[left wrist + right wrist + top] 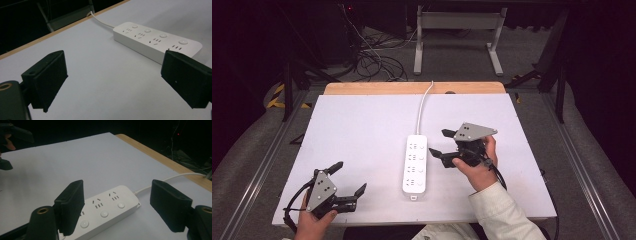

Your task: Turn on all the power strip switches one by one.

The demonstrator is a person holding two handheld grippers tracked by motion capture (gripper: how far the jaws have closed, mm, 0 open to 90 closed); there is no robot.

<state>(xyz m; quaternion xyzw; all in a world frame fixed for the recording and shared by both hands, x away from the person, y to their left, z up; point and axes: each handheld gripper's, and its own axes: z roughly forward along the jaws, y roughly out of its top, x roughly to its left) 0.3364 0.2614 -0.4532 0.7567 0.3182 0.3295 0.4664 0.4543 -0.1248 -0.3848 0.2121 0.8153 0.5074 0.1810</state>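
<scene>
A white power strip [415, 162] lies lengthwise in the middle of the white table top [362, 130]. Its white cable [424, 107] runs off over the far edge. My right gripper [441, 142] hovers just right of the strip, pointing left at it, jaws open and empty. In the right gripper view the strip [110, 207] sits below and between the spread jaws of that gripper [118, 188], with its sockets and round buttons showing. My left gripper [348, 178] rests open near the front left corner. From it, the strip [155, 41] lies ahead to the right of the gripper [112, 72].
A wooden strip [412, 88] borders the table's far edge. Behind it on the floor are a tangle of cables [377, 62] and a white metal frame [459, 30]. Grey rails run along both sides of the table.
</scene>
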